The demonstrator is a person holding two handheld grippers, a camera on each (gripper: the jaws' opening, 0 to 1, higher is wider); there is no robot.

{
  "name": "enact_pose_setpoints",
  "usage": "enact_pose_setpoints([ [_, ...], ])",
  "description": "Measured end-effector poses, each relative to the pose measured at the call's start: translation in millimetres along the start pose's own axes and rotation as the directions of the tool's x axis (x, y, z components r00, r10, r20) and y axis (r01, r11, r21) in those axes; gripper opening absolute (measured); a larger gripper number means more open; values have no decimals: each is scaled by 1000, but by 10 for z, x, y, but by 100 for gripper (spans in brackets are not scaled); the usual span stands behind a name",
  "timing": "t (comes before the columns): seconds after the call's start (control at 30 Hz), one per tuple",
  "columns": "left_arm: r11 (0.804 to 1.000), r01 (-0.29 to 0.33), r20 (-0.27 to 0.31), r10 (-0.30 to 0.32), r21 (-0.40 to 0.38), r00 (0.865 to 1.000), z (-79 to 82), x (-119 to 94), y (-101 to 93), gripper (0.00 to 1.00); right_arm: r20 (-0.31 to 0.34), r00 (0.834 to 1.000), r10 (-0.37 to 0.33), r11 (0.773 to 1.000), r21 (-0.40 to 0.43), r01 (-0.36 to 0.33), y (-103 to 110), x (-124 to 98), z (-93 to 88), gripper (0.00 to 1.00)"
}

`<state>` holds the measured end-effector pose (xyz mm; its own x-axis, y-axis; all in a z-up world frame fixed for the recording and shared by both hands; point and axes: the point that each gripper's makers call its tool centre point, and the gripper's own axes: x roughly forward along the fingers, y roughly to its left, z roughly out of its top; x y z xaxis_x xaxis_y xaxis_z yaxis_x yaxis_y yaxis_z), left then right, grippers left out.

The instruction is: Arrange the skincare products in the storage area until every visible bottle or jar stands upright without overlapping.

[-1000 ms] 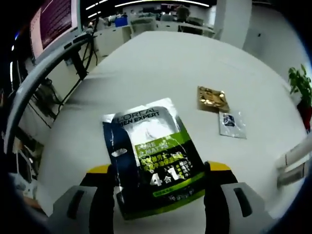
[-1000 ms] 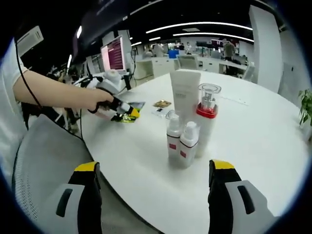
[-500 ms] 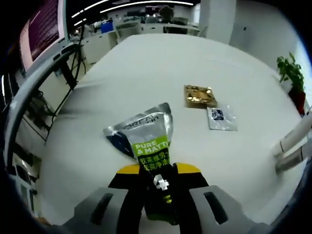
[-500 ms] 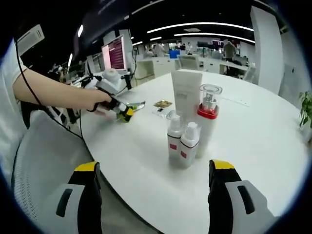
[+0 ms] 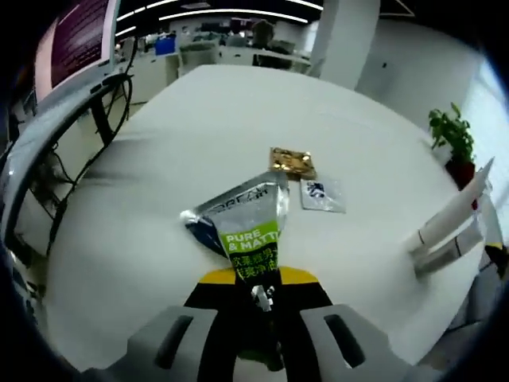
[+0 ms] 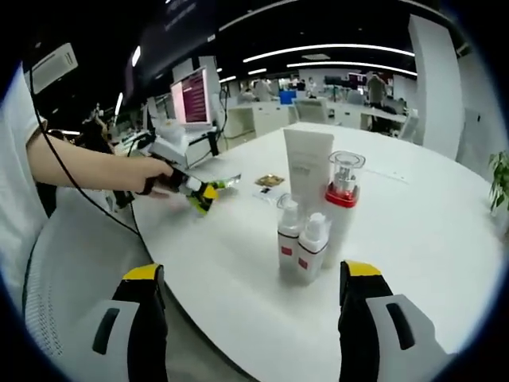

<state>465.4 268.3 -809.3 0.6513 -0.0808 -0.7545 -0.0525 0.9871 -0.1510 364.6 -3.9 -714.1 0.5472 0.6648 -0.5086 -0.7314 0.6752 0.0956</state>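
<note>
The left hand-held gripper (image 5: 258, 290) is clamped on the lower end of a silver-and-green sachet (image 5: 248, 227), lifted off the white worktop (image 5: 199, 127). Just beyond lie a gold packet (image 5: 292, 161) and a silver packet (image 5: 322, 195). The right hand-held gripper (image 6: 250, 298) gapes wide, holding nothing; ahead stand a white tube (image 6: 308, 167), a red-collared pump bottle (image 6: 343, 199) and two small bottles (image 6: 301, 243), upright, with bare worktop around.

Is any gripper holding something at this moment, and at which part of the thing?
The left gripper is shut on the green sachet, pinching its lower end between the jaws. The right gripper is open and holds nothing.
</note>
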Motion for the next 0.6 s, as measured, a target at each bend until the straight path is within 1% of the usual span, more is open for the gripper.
enact_pose_setpoints([
  [0.13,999,37,28,-37,17,999,14,-168,-100,9,35,999,5,1000,-13,-5,23,-12,77,88],
  [0.23,997,62,49,-64,40,997,57,-276,-166,9,51,999,16,1000,-16,-15,44,-5,113,87],
  [0.3,995,75,75,-79,60,994,113,-377,-225,8,59,998,20,999,-27,-19,57,-9,136,86],
  [0.33,993,91,85,-97,68,992,124,-474,-324,8,63,998,19,999,-31,-17,57,-13,149,86],
  [0.5,983,128,139,-146,130,979,282,-658,-478,8,83,996,30,999,-27,-27,80,-28,219,85],
  [0.53,980,140,153,-162,143,975,298,-758,-558,8,88,996,33,999,-25,-31,90,-31,248,85],
  [0.6,974,150,170,-179,172,969,343,-859,-639,8,101,994,50,999,-25,-48,127,-34,318,83],
])
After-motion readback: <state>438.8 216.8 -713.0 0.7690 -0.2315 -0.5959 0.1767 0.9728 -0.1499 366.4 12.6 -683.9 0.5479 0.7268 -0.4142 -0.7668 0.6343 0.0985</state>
